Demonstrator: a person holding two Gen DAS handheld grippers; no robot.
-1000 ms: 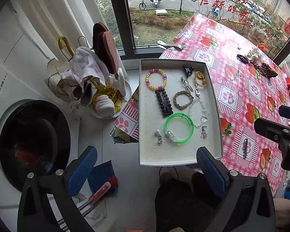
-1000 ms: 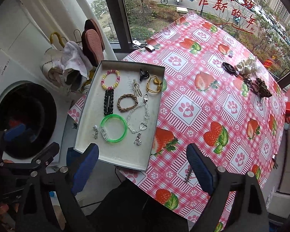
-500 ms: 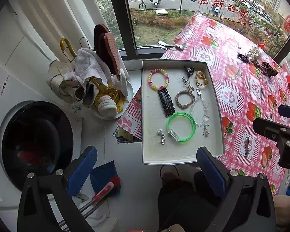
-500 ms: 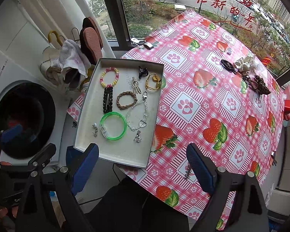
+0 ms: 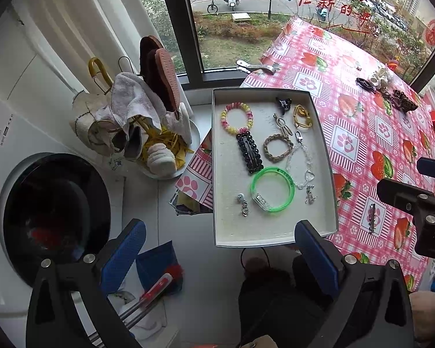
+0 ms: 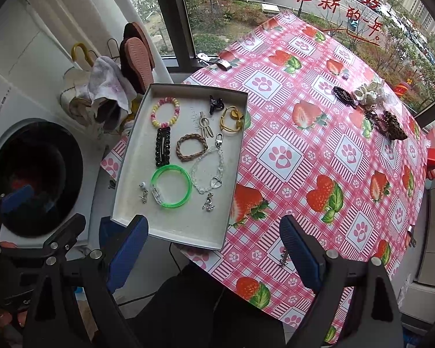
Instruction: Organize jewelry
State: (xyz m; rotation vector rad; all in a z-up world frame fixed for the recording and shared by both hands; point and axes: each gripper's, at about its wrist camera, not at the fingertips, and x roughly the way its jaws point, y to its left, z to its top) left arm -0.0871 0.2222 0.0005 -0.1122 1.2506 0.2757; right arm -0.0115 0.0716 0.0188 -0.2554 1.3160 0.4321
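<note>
Both blue-padded tools are spread wide and hold nothing: the left hand-held gripper (image 5: 220, 249) hangs off the near short edge of the tray (image 5: 275, 239), and the right hand-held gripper (image 6: 214, 243) hovers above the near rim of the surface (image 6: 319, 133). Over the last second both views have pulled back slightly and nothing in the tray has shifted, so I judge this a pause between picks, not a placement. The tray carries the sorted pieces: a green bangle (image 5: 272, 189), a black beaded clip (image 5: 250, 152), a braided bracelet (image 5: 277, 148) and a pink-and-yellow bead bracelet (image 5: 237, 117). A small hair clip (image 6: 283, 256) lies loose on the cloth just beside the right tool, and a dark cluster of clips (image 6: 371, 107) waits at the far side. The tray's left part overhangs the surface; the middle of the cloth is open
</note>
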